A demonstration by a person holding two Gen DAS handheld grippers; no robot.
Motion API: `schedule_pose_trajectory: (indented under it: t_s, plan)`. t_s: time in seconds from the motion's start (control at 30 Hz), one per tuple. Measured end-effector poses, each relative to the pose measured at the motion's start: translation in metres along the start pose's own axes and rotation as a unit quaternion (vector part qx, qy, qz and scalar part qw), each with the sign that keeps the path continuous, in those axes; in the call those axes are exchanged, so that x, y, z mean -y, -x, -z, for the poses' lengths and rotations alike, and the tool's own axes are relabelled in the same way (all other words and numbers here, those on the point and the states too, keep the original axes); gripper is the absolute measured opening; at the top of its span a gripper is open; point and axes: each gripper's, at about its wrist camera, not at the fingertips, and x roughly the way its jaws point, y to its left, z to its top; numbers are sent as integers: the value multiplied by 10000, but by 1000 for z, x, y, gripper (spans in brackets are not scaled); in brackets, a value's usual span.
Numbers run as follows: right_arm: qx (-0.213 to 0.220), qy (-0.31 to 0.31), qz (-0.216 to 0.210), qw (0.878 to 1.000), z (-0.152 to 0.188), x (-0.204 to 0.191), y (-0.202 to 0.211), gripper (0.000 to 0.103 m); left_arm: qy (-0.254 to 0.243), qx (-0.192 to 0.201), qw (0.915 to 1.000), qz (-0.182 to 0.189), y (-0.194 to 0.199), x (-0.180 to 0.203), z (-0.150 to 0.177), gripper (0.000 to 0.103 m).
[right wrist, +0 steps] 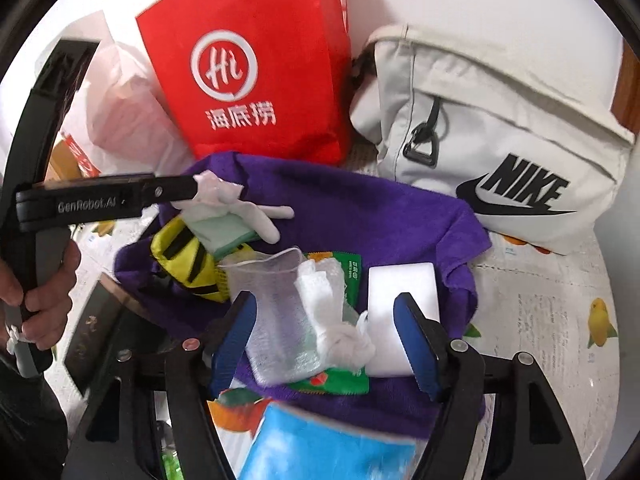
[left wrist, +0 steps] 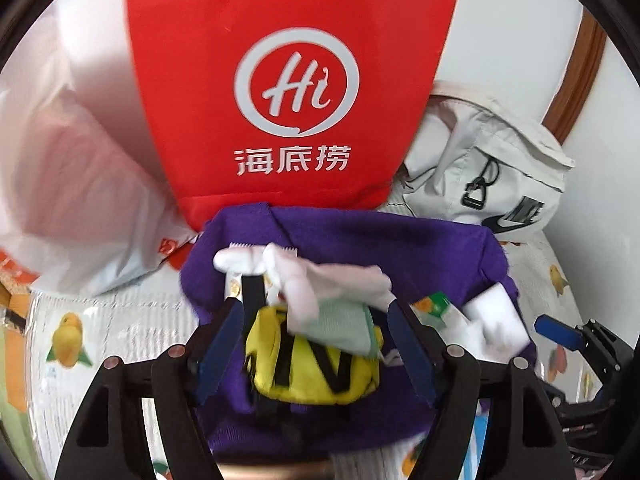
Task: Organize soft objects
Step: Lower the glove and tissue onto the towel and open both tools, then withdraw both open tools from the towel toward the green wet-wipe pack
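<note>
Purple cloth [right wrist: 360, 208] carries the small soft items; left gripper [left wrist: 316, 344] and right gripper [right wrist: 324, 340] both stand spread, holding nothing. Advise gathering the cloth's edges evenly.

- A white wall [right wrist: 500, 8] rises behind everything.
- A brown wooden frame [left wrist: 580, 76] runs at the right.
- The tabletop [right wrist: 540, 300] wears a pale fruit-printed cover, evenly lit.

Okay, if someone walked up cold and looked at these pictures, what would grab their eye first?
The bright red bag with its white Hi logo, standing at the back. In front lies a purple cloth heaped with small soft items, including a yellow pouch; a pale Nike bag sits to the right.
</note>
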Motion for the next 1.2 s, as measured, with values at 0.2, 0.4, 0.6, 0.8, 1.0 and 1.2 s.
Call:
schedule_pose_trajectory:
  t_s: [0.2,0.4,0.6,0.8,1.0,1.2]
  plan:
    - [314,62,18,9995,24,-16,50,71,127,136,9998,40,48,-4,29,73]
    - [559,72,-14,9984,61,-27,95,71,247,208,9994,78,93,4,71,73]
    - [592,16,-91,9982,101,-30,123,71,245,166,9994,175,121,21,121,73]
    - [717,-73,-71,9974,136,-30,147,71,218,-113,9994,254,120,45,170,73]
    - [763,-173,-78,9969,171,-24,162,71,212,-410,9986,261,99,61,201,73]
    - [581,-212,-16,9981,206,-16,160,70,477,-571,9969,259,66,64,212,73]
